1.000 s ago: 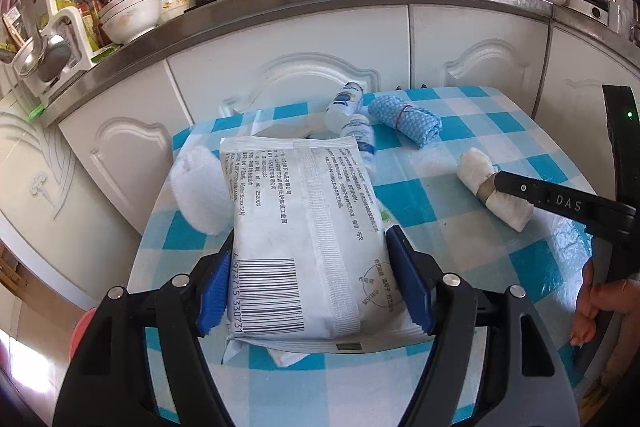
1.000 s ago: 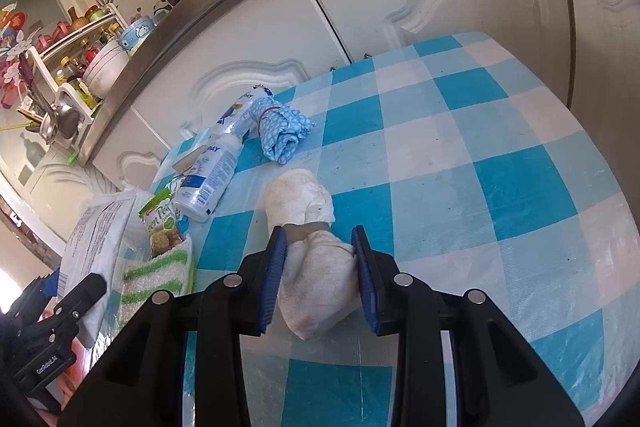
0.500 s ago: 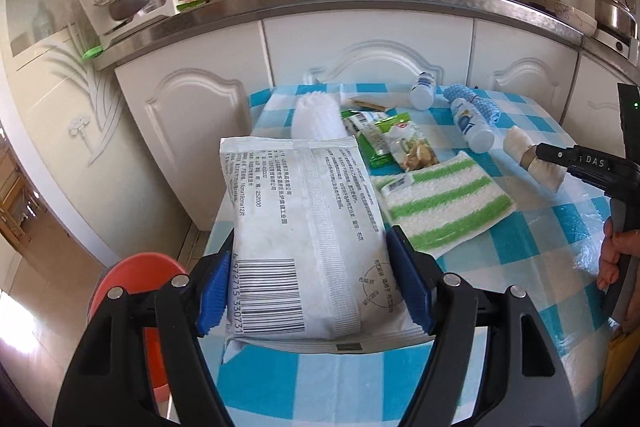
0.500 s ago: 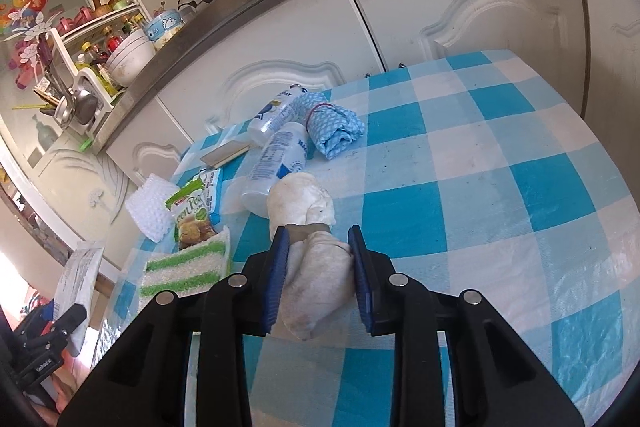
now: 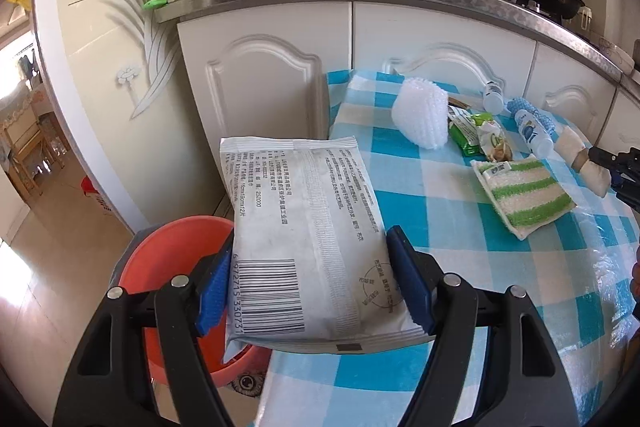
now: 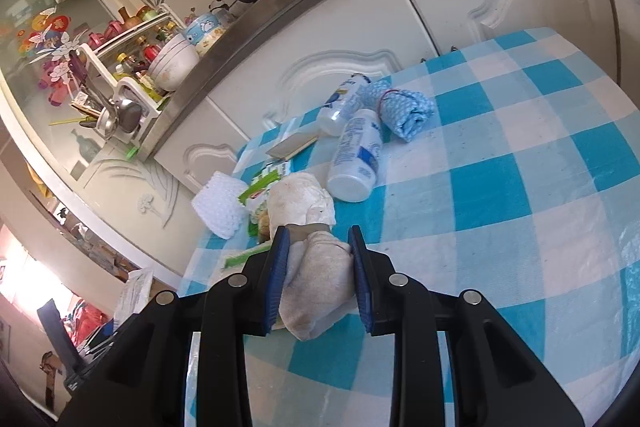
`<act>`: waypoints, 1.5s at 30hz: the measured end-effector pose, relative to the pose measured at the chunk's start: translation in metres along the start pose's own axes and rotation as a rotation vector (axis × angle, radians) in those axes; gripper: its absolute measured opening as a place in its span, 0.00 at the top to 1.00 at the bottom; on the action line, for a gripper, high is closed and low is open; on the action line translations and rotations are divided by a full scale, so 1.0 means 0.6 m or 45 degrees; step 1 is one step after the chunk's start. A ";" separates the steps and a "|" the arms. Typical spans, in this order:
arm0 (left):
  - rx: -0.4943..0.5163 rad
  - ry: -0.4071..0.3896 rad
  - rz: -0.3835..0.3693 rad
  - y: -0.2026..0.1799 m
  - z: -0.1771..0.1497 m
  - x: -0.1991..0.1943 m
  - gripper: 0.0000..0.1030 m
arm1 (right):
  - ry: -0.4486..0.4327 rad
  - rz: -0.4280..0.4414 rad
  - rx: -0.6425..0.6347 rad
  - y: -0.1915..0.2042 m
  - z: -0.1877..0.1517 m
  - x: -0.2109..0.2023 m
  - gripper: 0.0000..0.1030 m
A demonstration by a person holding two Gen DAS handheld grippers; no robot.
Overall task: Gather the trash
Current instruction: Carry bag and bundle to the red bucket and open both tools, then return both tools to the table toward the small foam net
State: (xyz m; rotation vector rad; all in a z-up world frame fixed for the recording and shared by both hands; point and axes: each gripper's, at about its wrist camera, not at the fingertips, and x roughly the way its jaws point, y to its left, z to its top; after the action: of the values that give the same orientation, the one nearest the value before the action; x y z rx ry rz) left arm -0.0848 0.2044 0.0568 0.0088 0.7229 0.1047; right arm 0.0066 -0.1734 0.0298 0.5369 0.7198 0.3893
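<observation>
My left gripper (image 5: 308,263) is shut on a white wet-wipe packet (image 5: 304,243) with a barcode, held in the air at the table's left edge, partly over an orange bin (image 5: 168,259) on the floor. My right gripper (image 6: 318,255) is shut on a dirty white rolled cloth (image 6: 308,247), held just above the checked tablecloth (image 6: 500,187). The cloth and the right gripper's tip also show at the right edge of the left wrist view (image 5: 584,163).
On the table lie a white foam net (image 5: 420,115), green snack wrappers (image 5: 476,135), a green-striped sponge cloth (image 5: 524,191), two white bottles (image 6: 356,159), a blue rolled cloth (image 6: 408,107) and a flat card (image 6: 292,145). White cabinets (image 5: 260,87) stand behind.
My left gripper has carried the packet left, off the table middle to its left edge above the orange bin. My right gripper has lifted the cloth roll slightly and shifted left.
</observation>
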 end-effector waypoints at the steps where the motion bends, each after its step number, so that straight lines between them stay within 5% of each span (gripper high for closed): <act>1: -0.013 0.002 0.006 0.011 -0.002 0.001 0.30 | 0.008 0.016 -0.012 0.014 -0.002 0.000 0.69; 21: -0.374 0.191 0.066 0.234 -0.104 0.073 0.30 | 0.447 0.278 -0.330 0.330 -0.136 0.142 0.69; 34: -0.440 0.233 0.057 0.276 -0.139 0.108 0.30 | 0.631 0.271 -0.605 0.489 -0.222 0.286 0.68; 38: -0.461 0.246 0.075 0.290 -0.149 0.103 0.30 | 0.659 0.256 -0.626 0.507 -0.242 0.315 0.61; 41: -0.495 0.242 0.052 0.302 -0.155 0.095 0.22 | 0.659 0.280 -0.559 0.499 -0.242 0.321 0.41; 45: -0.521 0.235 0.013 0.310 -0.163 0.084 0.19 | 0.578 0.269 -0.556 0.480 -0.228 0.291 0.34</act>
State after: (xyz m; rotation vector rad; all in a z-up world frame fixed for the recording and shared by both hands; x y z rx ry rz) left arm -0.1291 0.3915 -0.0413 -0.3921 0.8748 0.2645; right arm -0.0133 0.1895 0.0225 0.1049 0.9822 0.8598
